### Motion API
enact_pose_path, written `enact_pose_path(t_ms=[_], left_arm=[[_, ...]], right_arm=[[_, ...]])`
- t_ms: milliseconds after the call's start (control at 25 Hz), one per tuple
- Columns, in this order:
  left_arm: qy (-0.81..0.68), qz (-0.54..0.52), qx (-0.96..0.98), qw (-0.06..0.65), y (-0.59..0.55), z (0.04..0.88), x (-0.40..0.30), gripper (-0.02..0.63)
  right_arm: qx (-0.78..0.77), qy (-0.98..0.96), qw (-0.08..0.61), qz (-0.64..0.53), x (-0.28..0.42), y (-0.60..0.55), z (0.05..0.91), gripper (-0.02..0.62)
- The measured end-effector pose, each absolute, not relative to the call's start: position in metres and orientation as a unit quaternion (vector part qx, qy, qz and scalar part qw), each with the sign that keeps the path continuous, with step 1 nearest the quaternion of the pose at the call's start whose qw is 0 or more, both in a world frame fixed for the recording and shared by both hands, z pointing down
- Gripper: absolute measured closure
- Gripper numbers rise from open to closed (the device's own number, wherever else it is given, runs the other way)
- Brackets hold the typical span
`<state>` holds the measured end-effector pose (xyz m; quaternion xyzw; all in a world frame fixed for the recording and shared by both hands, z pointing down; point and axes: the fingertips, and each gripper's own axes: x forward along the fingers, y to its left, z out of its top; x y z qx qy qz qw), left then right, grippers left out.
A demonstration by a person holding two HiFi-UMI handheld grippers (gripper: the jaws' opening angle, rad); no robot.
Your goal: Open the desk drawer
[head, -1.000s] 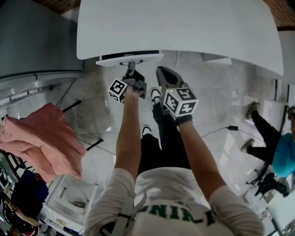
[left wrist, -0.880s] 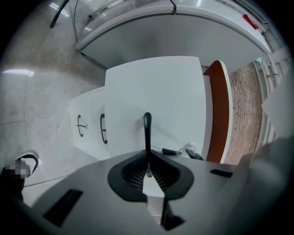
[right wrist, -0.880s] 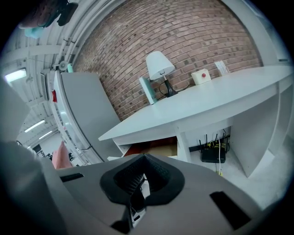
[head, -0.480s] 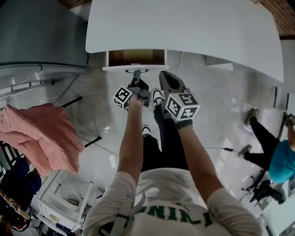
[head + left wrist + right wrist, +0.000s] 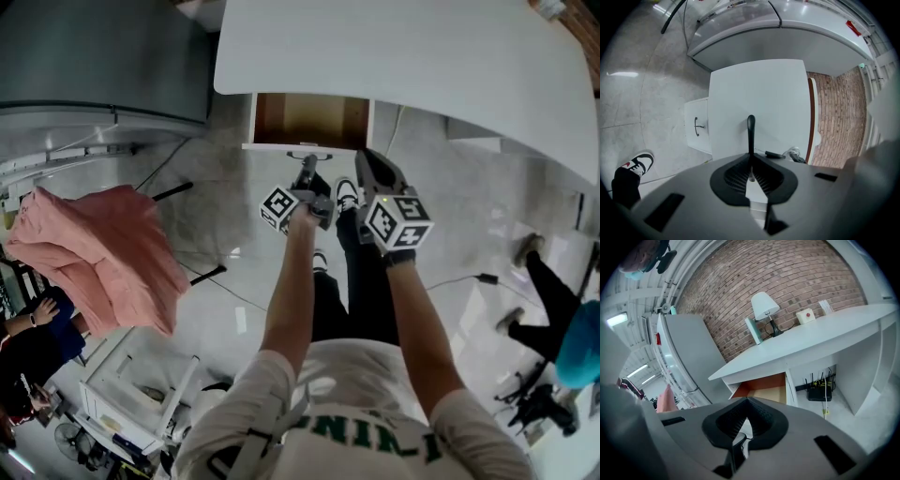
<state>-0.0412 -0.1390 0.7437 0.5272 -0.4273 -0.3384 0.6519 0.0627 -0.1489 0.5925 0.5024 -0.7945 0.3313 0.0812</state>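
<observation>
Since a second ago the drawer [image 5: 309, 120] has slid well out from under the desk [image 5: 403, 56]. Then only its white front showed at the desk's edge, and now its brown inside lies open to the head view. It sits under the left end of the desk, with its front toward the person. The left gripper [image 5: 307, 161] has come back toward the person with it.

That gripper's jaws are clamped together on the thin handle [image 5: 309, 156] at the middle of the drawer front. Its own view shows the jaws as one closed dark line with a small bit of metal between them.

The right gripper [image 5: 364, 155] is just beside the left one. Its jaws are together with nothing between them. Its tip is close to the right end of the drawer front, and I cannot tell if it touches.

In the right gripper view a lamp [image 5: 764, 308] stands on the desk against a brick wall [image 5: 787, 273]. A black router [image 5: 818, 392] sits on the floor under the desk.

A shoe [image 5: 345, 192] shows between the two grippers, on the pale floor [image 5: 225, 225]. A pink cloth [image 5: 103, 253] hangs well off to the left. A grey cabinet [image 5: 84, 56] stands left of the desk.
</observation>
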Motion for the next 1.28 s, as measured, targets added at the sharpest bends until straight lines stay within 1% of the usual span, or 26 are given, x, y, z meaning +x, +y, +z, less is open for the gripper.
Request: enact_pose_path(t_ms=[200,560,1000,1280], left_arm=[[-0.424,-0.346,0.524,0.653,-0.129,0.740,-0.045,0.594],[-0.422,-0.350,0.518,0.657,-0.114,0.753,-0.043,0.594],[-0.442,-0.355,0.488,0.664,-0.100,0.799,-0.048,0.594],[-0.431,-0.376,0.498,0.652,-0.101,0.811,-0.046,0.594]], right_arm=[[0.502,-0.794,0.085,0.333,0.054,-0.146,0.597,0.594],[0.506,-0.792,0.087,0.332,0.059,-0.144,0.599,0.594],[0.502,-0.791,0.099,0.336,0.056,-0.139,0.616,0.594],[0.501,-0.793,0.106,0.330,0.059,-0.139,0.624,0.594]])
